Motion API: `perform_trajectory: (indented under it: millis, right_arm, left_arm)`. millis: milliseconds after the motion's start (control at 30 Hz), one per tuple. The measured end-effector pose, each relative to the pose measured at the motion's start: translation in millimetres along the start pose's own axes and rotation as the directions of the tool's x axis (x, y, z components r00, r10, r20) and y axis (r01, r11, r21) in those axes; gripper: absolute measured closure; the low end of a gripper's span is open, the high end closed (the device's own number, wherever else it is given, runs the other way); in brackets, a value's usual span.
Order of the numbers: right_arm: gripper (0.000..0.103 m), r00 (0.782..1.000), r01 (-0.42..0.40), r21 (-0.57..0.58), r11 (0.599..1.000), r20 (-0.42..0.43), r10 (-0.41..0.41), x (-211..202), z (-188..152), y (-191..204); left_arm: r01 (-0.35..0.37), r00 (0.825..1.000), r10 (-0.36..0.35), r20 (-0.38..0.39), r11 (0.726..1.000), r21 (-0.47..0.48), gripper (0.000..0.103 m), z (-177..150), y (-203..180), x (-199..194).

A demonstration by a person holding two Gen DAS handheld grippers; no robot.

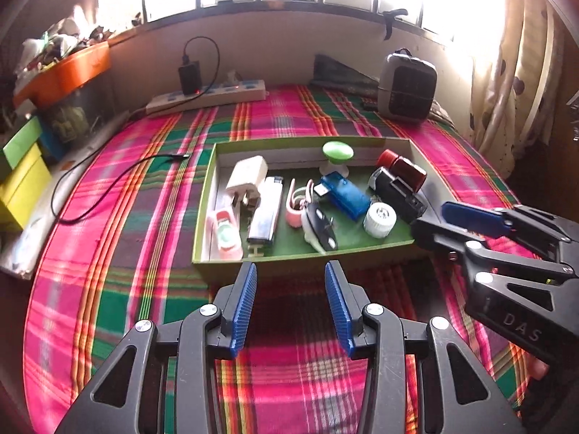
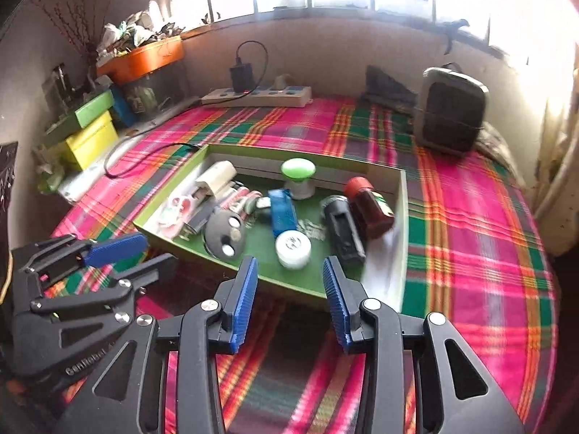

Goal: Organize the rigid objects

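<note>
Two grippers of mine hover over a bed spread with a pink, green and orange plaid cloth (image 1: 144,217). At the far left, stacked yellow and green cardboard boxes (image 1: 21,166) sit below an orange plastic tub (image 1: 68,70) heaped with clutter. A thin black cable (image 1: 94,195) trails across the cloth, and a white power strip (image 1: 206,97) with a black charger plugged in lies against the wall under the bright window.

My left gripper (image 1: 290,271) is spread wide and holds nothing, poised just before the near rim of the shallow green cardboard tray (image 1: 231,258). Inside the tray, from left: a pink toy car (image 1: 226,233), a white plug adapter (image 1: 248,177), a silver lighter (image 1: 266,213), a blue translucent USB device (image 1: 347,193), a green-topped white knob (image 1: 337,153), a white round cap (image 1: 379,218) and a red-capped brown jar (image 1: 405,168).

My right gripper (image 2: 289,271), also wide apart and empty, hangs over the tray's near right corner. A grey boxy heater (image 1: 407,86) stands on the cloth beyond, and a spotted cream curtain (image 1: 506,83) hangs at the far right.
</note>
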State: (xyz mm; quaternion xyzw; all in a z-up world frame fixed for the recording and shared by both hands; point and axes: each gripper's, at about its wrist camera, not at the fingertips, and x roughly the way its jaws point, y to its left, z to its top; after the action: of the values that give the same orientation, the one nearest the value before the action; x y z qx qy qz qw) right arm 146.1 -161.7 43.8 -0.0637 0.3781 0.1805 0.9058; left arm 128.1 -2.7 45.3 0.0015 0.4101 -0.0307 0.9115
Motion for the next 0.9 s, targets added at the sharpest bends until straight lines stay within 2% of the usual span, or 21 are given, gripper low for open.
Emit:
perform_trajectory:
  millis: [100,233,400,767,900]
  right_arm:
    - [0.060,1.000,0.009,0.022,1.000,-0.017,-0.009,-1.1,-11.2,-1.3]
    - [0.058,0.998,0.033,0.053,0.998,-0.049,-0.030,1.3,-26.8,-3.4]
    - [0.054,0.996,0.058,0.099,0.993,-0.067,-0.052,0.3,-40.1,-9.1]
    - [0.053,0.989,0.114,0.117,0.987,-0.109,-0.101,-0.5,-58.1,-9.5]
    - [0.052,0.987,0.130,0.117,0.985,-0.107,-0.118,-1.4,-61.7,-9.9]
  left_arm:
    - [-0.032,0.999,0.032,-0.006,0.999,0.007,0.064,-9.0,-0.6,0.0]
    - [-0.023,0.999,0.023,-0.036,1.000,0.000,0.064,-22.2,0.5,3.8]
    - [-0.048,0.997,0.049,-0.052,0.999,0.005,0.064,-35.1,1.1,5.2]
    - [-0.059,0.996,0.058,-0.061,0.998,-0.010,0.064,-48.6,2.3,3.1]
    - [-0.065,0.996,0.064,-0.056,0.998,-0.015,0.061,-49.2,0.7,3.2]
